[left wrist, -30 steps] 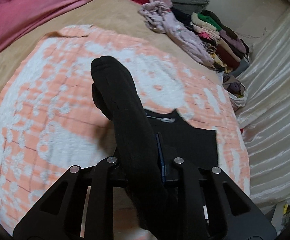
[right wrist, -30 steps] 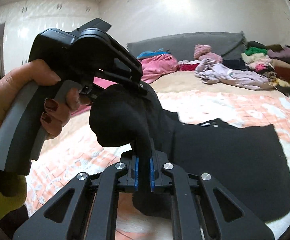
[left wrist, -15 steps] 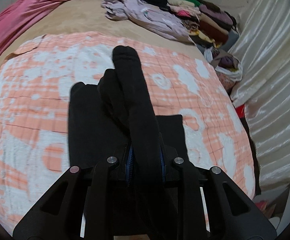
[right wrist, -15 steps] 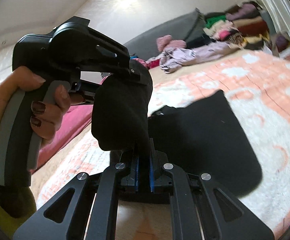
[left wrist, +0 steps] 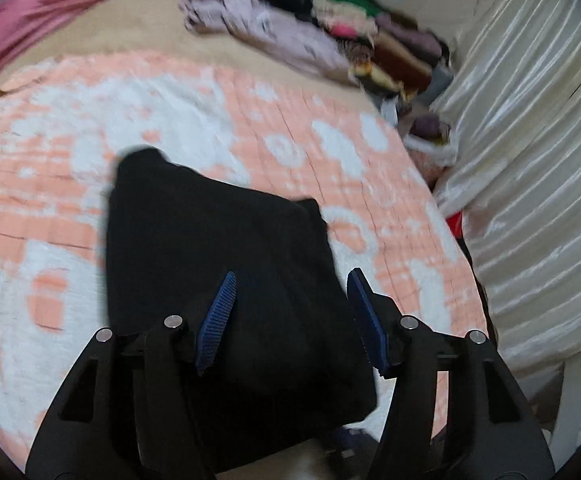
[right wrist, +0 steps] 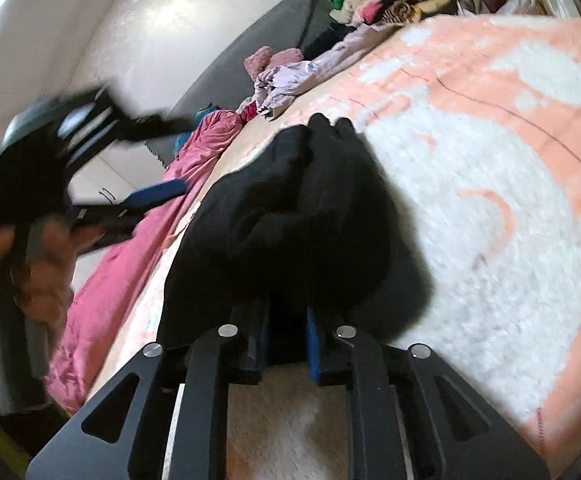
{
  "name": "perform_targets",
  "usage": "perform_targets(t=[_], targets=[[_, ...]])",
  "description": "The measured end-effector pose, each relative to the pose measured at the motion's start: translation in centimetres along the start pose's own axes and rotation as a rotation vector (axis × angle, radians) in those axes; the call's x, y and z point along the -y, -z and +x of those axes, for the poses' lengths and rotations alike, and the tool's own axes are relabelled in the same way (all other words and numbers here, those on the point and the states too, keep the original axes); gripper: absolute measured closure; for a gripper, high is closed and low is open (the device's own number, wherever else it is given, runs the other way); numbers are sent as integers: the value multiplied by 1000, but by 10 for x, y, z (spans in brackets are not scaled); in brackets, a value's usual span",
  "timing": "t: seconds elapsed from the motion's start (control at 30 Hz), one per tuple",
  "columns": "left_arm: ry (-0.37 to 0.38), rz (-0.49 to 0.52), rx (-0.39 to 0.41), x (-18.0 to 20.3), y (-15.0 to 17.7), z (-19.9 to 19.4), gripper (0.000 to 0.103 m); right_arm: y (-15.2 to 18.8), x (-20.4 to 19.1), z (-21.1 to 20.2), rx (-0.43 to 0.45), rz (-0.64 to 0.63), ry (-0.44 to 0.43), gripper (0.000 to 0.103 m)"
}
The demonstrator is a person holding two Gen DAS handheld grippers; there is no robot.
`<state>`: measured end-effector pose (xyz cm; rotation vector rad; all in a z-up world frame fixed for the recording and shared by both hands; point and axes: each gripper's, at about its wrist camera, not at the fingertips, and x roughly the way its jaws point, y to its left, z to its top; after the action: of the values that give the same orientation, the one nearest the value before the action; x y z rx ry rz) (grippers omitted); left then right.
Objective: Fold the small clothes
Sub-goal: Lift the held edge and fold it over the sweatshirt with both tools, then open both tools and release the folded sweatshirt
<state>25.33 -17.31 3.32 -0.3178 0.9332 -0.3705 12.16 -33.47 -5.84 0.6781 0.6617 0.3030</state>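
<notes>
A black garment [left wrist: 218, 248] lies lengthwise away under the wide-open, empty left hand-held gripper [left wrist: 290, 316] — the right hand-held gripper [right wrist: 286, 336] pinches its near edge.

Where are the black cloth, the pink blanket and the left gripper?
black cloth [left wrist: 210, 248], left wrist view, flat middle.
pink blanket [right wrist: 130, 264], right wrist view, middle fold.
left gripper [left wrist: 290, 320], left wrist view, gap between open blue pads.

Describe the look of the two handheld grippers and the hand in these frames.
Both the left gripper and the right gripper have matte black, cut-out linkage arms with silver pivot pins and blue ribbed finger pads. The person's bare hand wraps a grey-and-black pistol handle; details are blurred.
</notes>
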Motion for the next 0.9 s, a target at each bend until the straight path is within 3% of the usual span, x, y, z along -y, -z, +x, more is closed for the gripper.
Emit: perform_targets(t=[0.13,0.27,0.33,0.47,0.53,0.67,0.77,0.9], targets=[[-155,33,84,-33,19,-27,53,6,-2,-20,5,-26,29,86],[-243,55,124,-63,44,-34,53,0,-5,-47,52,-100,108,83],[-238,58,137,-71,52,-34,53,-12,-7,-55,79,-148,141,83],[-223,156,66,-57,78,-4,54,-45,-21,-50,79,-235,150,74],[-251,207,84,-50,87,-1,57,-69,-31,-28,5,-261,122,71],[-200,203,76,-55,85,-8,57,-100,-44,24,-135,-313,140,70],[-188,206,69,-59,85,-11,54,-114,-48,62,-185,-345,178,70],[-178,221,67,-58,89,-13,53,-122,-40,99,-246,-288,222,70]])
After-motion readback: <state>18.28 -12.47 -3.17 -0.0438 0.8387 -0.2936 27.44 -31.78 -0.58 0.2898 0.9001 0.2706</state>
